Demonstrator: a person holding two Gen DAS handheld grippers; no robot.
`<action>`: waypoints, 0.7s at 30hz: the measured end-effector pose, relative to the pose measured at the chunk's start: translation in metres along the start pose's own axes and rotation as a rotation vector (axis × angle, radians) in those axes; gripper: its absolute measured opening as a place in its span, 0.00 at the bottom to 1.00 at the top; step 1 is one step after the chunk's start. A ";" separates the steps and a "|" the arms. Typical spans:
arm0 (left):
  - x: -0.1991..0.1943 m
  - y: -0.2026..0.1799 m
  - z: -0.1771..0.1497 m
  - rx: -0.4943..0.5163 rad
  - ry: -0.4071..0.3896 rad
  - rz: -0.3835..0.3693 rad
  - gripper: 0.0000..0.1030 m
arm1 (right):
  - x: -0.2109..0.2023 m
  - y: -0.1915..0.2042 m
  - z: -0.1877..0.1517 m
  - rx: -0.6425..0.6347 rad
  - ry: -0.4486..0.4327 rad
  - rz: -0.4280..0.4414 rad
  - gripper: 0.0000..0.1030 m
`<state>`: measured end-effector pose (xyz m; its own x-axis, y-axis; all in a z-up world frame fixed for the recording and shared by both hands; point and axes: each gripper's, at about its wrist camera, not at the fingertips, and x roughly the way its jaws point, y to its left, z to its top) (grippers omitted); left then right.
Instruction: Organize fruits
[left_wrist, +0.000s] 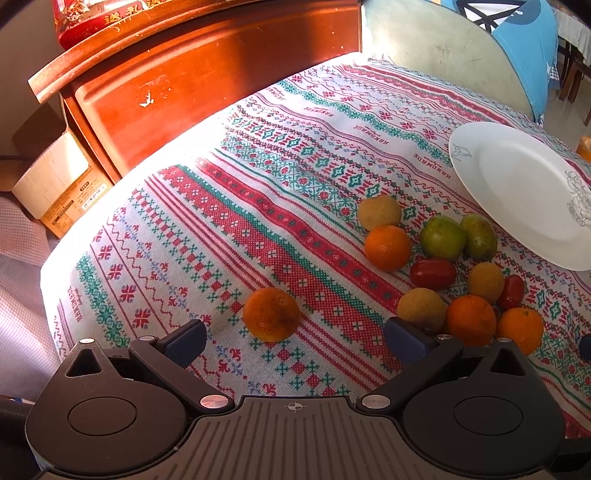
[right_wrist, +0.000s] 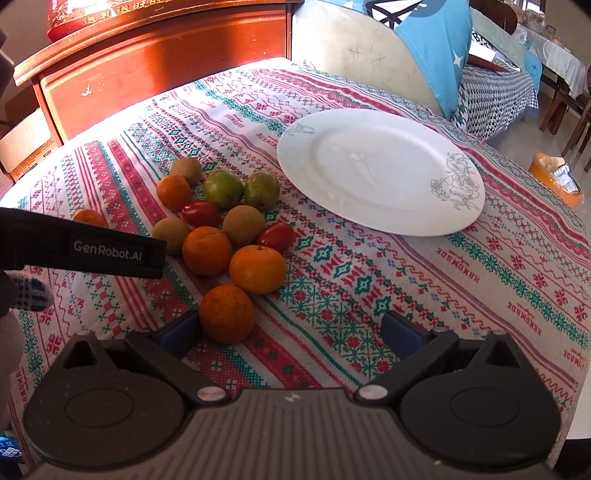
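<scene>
My left gripper (left_wrist: 293, 341) hangs above the desk (left_wrist: 184, 236) with its fingers (left_wrist: 184, 341) spread wide, holding nothing. A lone orange (left_wrist: 271, 314) lies on the patterned cloth between the fingertips and just ahead of them, touching neither. At 2 o'clock in the left wrist view sits the fruit cluster: a nearer orange (left_wrist: 471, 319) beside a brown kiwi-like fruit (left_wrist: 421, 308) that lies just behind the right fingertip, with a red tomato (left_wrist: 432, 273) and two green fruits (left_wrist: 443, 238) farther out. The white plate (left_wrist: 517, 192) lies at 2 o'clock beyond the cluster, bare.

My right gripper (right_wrist: 291, 332) is likewise wide open and empty. A second orange (right_wrist: 227, 314) rests just at the inner side of its left finger (right_wrist: 177, 332); I cannot tell whether they touch. The right finger stands well apart from any fruit. In the right wrist view the cluster spreads from 11 to 12 o'clock: a large orange (right_wrist: 256, 269), another orange (right_wrist: 207, 251), brown fruits, two tomatoes (right_wrist: 277, 236) and the green pair (right_wrist: 223, 188). The plate (right_wrist: 369, 166) lies at 1 o'clock, just beside the cluster. The left gripper's black body, marked "GenRobot.AI" (right_wrist: 107, 254), enters at 9 o'clock above the cloth.
</scene>
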<state>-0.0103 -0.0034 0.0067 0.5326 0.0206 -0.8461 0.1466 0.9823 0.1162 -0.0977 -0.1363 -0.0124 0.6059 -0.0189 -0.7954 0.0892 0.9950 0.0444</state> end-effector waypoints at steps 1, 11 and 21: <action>-0.001 -0.001 -0.001 0.001 0.004 0.000 1.00 | -0.001 -0.001 0.000 0.011 0.001 0.006 0.99; -0.007 -0.002 -0.006 0.005 0.028 0.013 1.00 | -0.014 -0.018 0.010 0.123 -0.009 -0.022 0.99; -0.017 0.002 -0.015 -0.018 0.050 0.004 1.00 | -0.014 -0.026 0.012 0.149 0.004 -0.060 0.99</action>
<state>-0.0313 0.0005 0.0136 0.4905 0.0336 -0.8708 0.1292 0.9854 0.1108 -0.0992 -0.1627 0.0052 0.5926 -0.0769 -0.8018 0.2417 0.9665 0.0859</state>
